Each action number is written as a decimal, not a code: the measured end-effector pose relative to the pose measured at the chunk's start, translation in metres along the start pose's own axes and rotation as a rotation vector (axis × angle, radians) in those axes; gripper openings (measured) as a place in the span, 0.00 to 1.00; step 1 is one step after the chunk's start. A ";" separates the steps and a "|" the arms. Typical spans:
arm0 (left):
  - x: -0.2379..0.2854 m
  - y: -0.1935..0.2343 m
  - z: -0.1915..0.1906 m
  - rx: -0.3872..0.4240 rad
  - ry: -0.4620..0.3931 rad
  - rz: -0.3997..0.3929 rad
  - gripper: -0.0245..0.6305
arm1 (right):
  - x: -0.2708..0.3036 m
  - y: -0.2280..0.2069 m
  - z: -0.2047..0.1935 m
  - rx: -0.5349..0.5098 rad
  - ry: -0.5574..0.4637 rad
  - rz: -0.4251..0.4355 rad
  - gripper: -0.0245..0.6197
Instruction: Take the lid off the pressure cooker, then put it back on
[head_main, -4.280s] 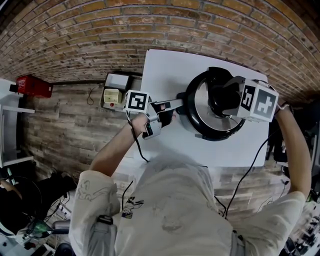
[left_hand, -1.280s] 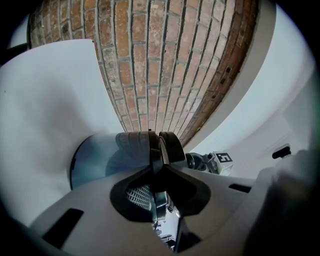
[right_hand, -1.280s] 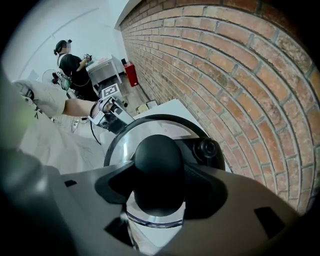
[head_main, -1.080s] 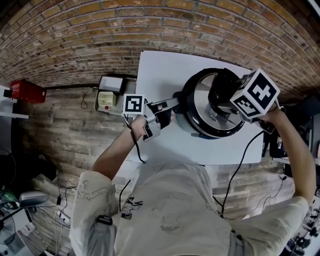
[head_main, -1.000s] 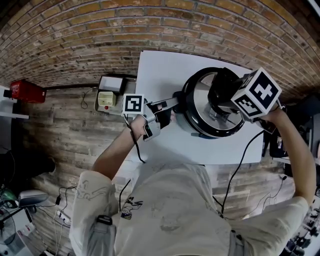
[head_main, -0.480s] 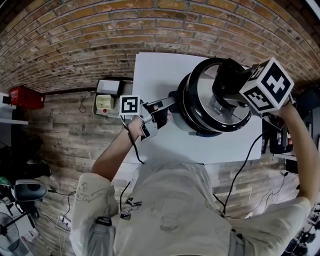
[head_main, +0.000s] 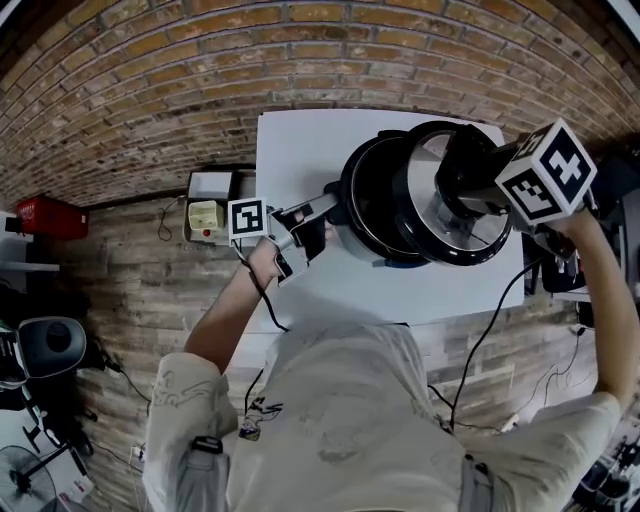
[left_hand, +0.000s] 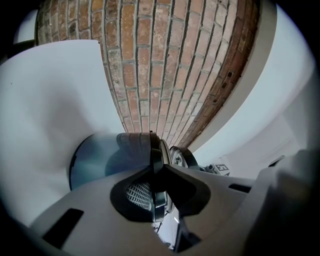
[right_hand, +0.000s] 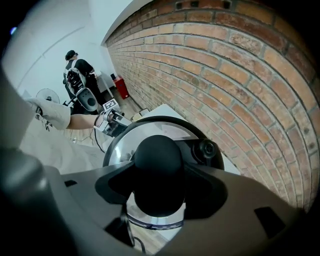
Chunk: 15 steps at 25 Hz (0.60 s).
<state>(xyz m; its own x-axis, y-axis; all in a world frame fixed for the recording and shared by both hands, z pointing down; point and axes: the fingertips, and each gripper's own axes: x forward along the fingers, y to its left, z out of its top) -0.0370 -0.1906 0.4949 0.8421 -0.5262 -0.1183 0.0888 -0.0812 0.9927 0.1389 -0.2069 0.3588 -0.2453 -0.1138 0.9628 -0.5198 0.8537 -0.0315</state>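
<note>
While left gripper (head_main: 326, 206) pinches the handle (left_hand: 156, 155) at 9 o'clock to steady the pot (head_main: 368, 205) | right gripper (head_main: 468, 190) clamps knob (right_hand: 159, 170), lid (head_main: 440, 240) lifted toward 3 o'clock.

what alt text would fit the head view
From above, a person's right tool holds the lid raised off the open pot and shifted right. The left tool clamps the pot's handle. The pot sits on a white table beside a brick wall.
</note>
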 end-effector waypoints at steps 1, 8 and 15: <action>0.000 0.000 0.000 0.000 0.000 0.000 0.14 | -0.002 -0.003 -0.008 0.022 -0.004 -0.004 0.49; -0.003 -0.004 0.002 -0.009 -0.005 -0.002 0.14 | -0.024 -0.022 -0.072 0.196 -0.047 -0.034 0.49; -0.004 -0.001 0.001 -0.010 0.008 0.007 0.14 | -0.043 -0.024 -0.145 0.372 -0.066 -0.074 0.49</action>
<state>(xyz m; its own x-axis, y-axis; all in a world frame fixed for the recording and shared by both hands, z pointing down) -0.0406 -0.1894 0.4948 0.8471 -0.5198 -0.1108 0.0878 -0.0687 0.9938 0.2806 -0.1488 0.3573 -0.2422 -0.2110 0.9470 -0.7967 0.6003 -0.0700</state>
